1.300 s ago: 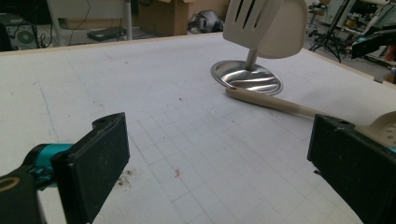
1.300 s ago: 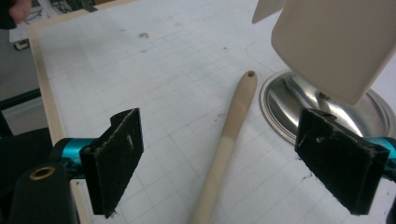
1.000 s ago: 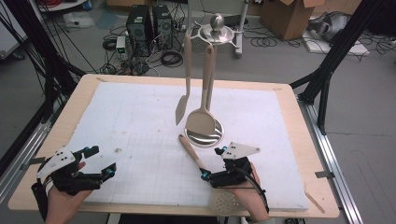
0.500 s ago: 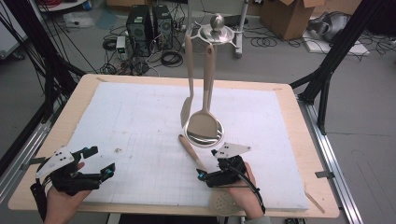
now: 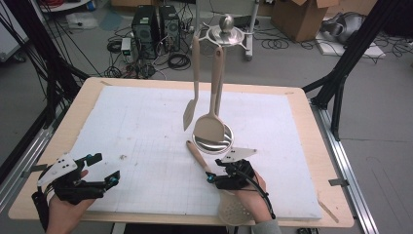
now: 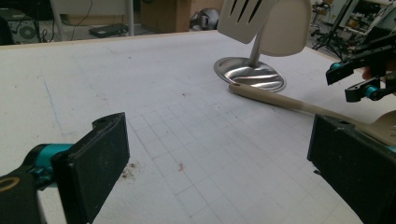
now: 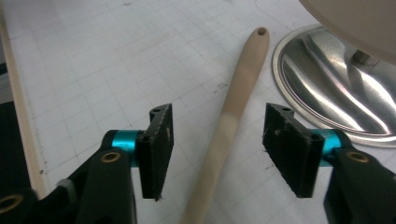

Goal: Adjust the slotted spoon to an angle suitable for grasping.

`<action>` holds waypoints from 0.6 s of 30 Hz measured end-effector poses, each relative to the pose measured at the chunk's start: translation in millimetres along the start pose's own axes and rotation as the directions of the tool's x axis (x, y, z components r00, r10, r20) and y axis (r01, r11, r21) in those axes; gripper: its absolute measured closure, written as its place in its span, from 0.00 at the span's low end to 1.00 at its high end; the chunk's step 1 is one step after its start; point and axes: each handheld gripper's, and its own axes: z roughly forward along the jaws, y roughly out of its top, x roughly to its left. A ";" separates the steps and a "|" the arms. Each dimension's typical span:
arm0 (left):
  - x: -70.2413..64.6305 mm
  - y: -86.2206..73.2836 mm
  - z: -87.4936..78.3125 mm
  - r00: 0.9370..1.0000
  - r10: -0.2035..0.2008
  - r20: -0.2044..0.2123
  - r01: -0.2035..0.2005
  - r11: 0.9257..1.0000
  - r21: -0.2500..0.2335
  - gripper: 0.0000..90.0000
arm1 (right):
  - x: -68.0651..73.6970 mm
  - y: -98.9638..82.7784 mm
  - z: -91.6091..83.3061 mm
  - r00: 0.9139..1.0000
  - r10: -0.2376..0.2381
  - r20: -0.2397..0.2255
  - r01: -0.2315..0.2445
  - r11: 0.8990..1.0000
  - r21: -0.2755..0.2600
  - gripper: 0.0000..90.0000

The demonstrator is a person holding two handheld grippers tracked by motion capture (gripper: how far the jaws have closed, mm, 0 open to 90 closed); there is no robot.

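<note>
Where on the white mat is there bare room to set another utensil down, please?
The mat is bare across its left half, between the left gripper and the far edge, and along the right side beyond the stand's base. It is crowded near the middle front: the hanging utensils, the beige handle and the right gripper straddling it.

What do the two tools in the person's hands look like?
Each is black. The left tool and the right tool both have two flat, square black pads on shiny turquoise metal collars, with small brass-coloured screws. A pale grey three-cornered plate sits on top of each, and a black cable trails back over the right hand. A grey sleeve cuff peeks in below.
</note>
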 end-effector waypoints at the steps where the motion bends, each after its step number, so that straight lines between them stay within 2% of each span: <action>1: 0.0 -0.1 0.1 1.000 0.000 0.000 0.000 1.000 -0.001 0.07 | -0.4 0.0 0.3 1.000 -0.005 0.006 0.005 1.000 0.007 0.57; 10: -0.1 -0.7 0.4 1.000 0.002 -0.001 -0.002 1.000 0.005 0.07 | -8.3 -0.8 6.2 0.999 0.019 0.029 -0.021 0.999 0.050 0.84; 18: 0.2 -1.7 0.3 1.000 0.000 -0.006 0.000 1.000 0.007 0.07 | -13.2 2.2 16.1 1.000 0.010 0.027 -0.012 0.998 0.066 0.99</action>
